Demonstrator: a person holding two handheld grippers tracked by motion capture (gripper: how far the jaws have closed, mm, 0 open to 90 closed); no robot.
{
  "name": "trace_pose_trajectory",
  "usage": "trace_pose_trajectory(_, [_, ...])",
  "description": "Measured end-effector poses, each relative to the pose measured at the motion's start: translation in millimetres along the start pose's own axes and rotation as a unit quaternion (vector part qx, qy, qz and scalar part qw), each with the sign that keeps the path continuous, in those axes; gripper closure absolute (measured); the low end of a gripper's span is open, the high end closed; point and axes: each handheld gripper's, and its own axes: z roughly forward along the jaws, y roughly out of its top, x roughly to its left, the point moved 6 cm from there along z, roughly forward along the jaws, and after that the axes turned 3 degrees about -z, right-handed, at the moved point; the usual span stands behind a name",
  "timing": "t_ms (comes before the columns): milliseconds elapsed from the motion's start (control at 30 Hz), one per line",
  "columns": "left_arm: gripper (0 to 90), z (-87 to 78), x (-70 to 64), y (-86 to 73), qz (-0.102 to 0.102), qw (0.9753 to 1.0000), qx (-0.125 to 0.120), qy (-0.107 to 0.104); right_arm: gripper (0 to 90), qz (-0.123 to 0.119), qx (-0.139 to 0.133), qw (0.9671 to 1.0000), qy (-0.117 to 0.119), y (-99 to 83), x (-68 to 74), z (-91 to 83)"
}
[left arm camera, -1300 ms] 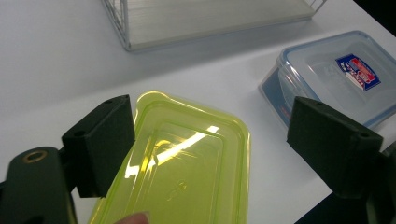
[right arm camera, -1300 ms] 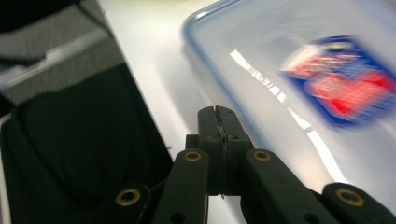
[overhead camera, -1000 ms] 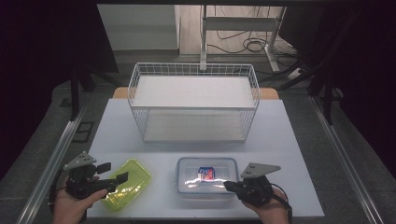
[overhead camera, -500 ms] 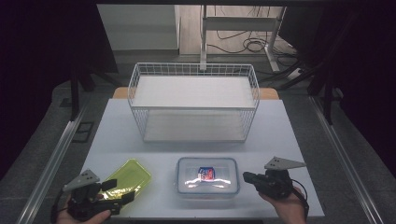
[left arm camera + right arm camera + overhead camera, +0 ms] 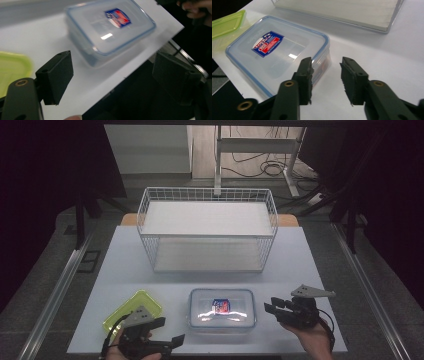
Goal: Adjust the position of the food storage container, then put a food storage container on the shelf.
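A clear box with a blue-rimmed lid and a red and blue label lies at the table's front middle. It is also in the left gripper view and the right gripper view. My left gripper is at the front edge, left of the box, pointing right. Its jaws stand wide open over the table edge with nothing between them. Just right of the box, my right gripper points at it. It is open and empty, one jaw close to the box's corner.
A lime green lid or tray lies left of the box, just behind the left gripper. A white wire basket stands across the back half of the table. Bare white tabletop lies to the right.
My left gripper has moved back to the front edge and right, off the green tray toward the box. My right gripper has drawn away from the box to the right.
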Motion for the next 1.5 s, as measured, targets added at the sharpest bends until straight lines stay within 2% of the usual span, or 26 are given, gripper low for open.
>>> trace_pose_trajectory(167, [16.9, 13.7, -4.4, 2.5, -0.003, 1.0, 0.001, 0.0, 52.8, 0.015, -0.004, 0.9999, 0.003, -0.1, -0.5, 1.4])
trace_pose_trajectory(267, [16.9, 20.4, -4.7, 6.7, -0.014, 0.9999, -0.003, -0.006, 47.8, 0.026, -0.008, 0.9996, 0.006, 1.2, -1.6, 1.0])
trace_pose_trajectory(467, [16.9, 31.2, 1.2, 15.7, -0.031, 0.9994, -0.003, -0.015, 40.3, 0.032, -0.012, 0.9993, 0.011, 2.1, -1.9, 0.6])
trace_pose_trajectory(667, [16.8, 33.3, 9.5, 25.4, -0.052, 0.9983, -0.012, -0.024, 36.5, 0.039, -0.015, 0.9989, 0.025, 5.8, -2.6, 3.3])
trace_pose_trajectory(800, [16.8, 33.0, 14.2, 31.0, -0.061, 0.9976, -0.018, -0.027, 34.9, 0.039, -0.014, 0.9988, 0.025, 8.4, -4.4, 7.2])
trace_pose_trajectory(867, [16.7, 32.7, 15.9, 32.6, -0.066, 0.997, -0.02, -0.033, 34.0, 0.043, -0.014, 0.9986, 0.028, 8.4, -4.1, 6.2])
trace_pose_trajectory(1033, [16.3, 31.8, 21.9, 34.4, -0.075, 0.9964, -0.023, -0.033, 31.8, 0.055, -0.019, 0.9978, 0.031, 6.4, -5.4, 0.3])
trace_pose_trajectory(1300, [15.9, 36.7, 27.6, 40.1, -0.079, 0.9957, -0.02, -0.044, 28.5, 0.081, -0.019, 0.9953, 0.05, 2.8, -10.3, -5.2])
trace_pose_trajectory(1500, [15.9, 44.2, 33.5, 42.7, -0.094, 0.994, -0.013, -0.054, 25.9, 0.106, -0.011, 0.991, 0.08, -1.8, -12.1, -2.1])
